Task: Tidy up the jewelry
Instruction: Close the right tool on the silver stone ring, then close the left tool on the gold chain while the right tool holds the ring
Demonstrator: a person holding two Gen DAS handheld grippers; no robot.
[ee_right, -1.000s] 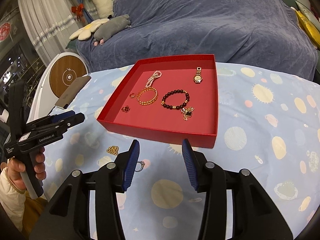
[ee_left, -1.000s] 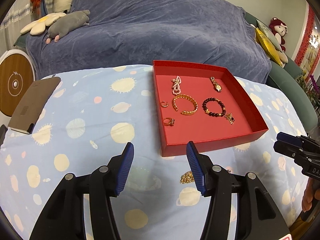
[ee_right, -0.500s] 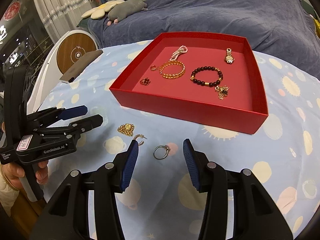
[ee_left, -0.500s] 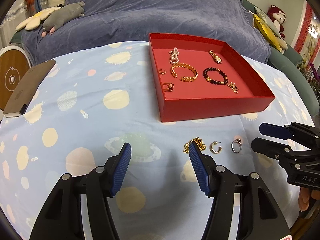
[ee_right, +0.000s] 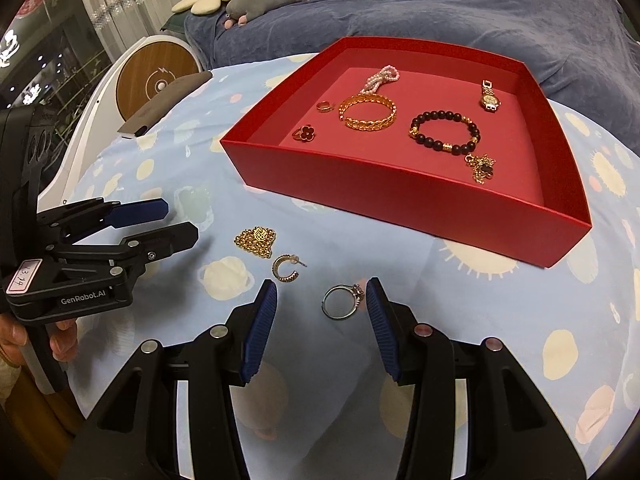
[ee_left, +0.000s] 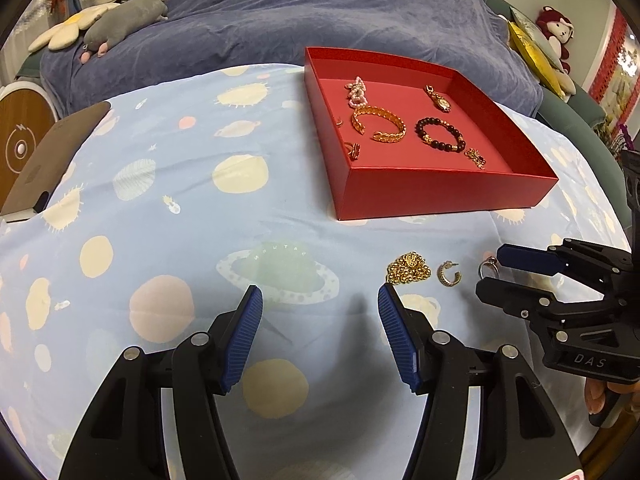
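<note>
the red tray (ee_right: 400, 196) is sitting on the worktop (ee_right: 520, 320), which is wearing a pale blue planet-print cloth. inside the tray are lying a gold bangle (ee_right: 367, 112), a dark bead bracelet (ee_right: 444, 132), a small watch (ee_right: 489, 96), a pink pearl strand (ee_right: 380, 79), a flower ring (ee_right: 304, 133), a small gold hoop (ee_right: 324, 106) and a gold charm (ee_right: 482, 168).

just in front of the tray's near wall, three pieces are resting on the cloth in a row: a gold chain (ee_right: 256, 240), a hoop earring (ee_right: 286, 269) and a silver ring (ee_right: 342, 301).

the right tongs (ee_right: 322, 306) are standing spread, low over the cloth, with the silver ring lying between the blue pads, close to one pad; i cannot tell whether it is touching. the left tongs (ee_left: 320, 322) are also standing spread and holding nothing, hovering in front of the tray beside the gold chain.
</note>
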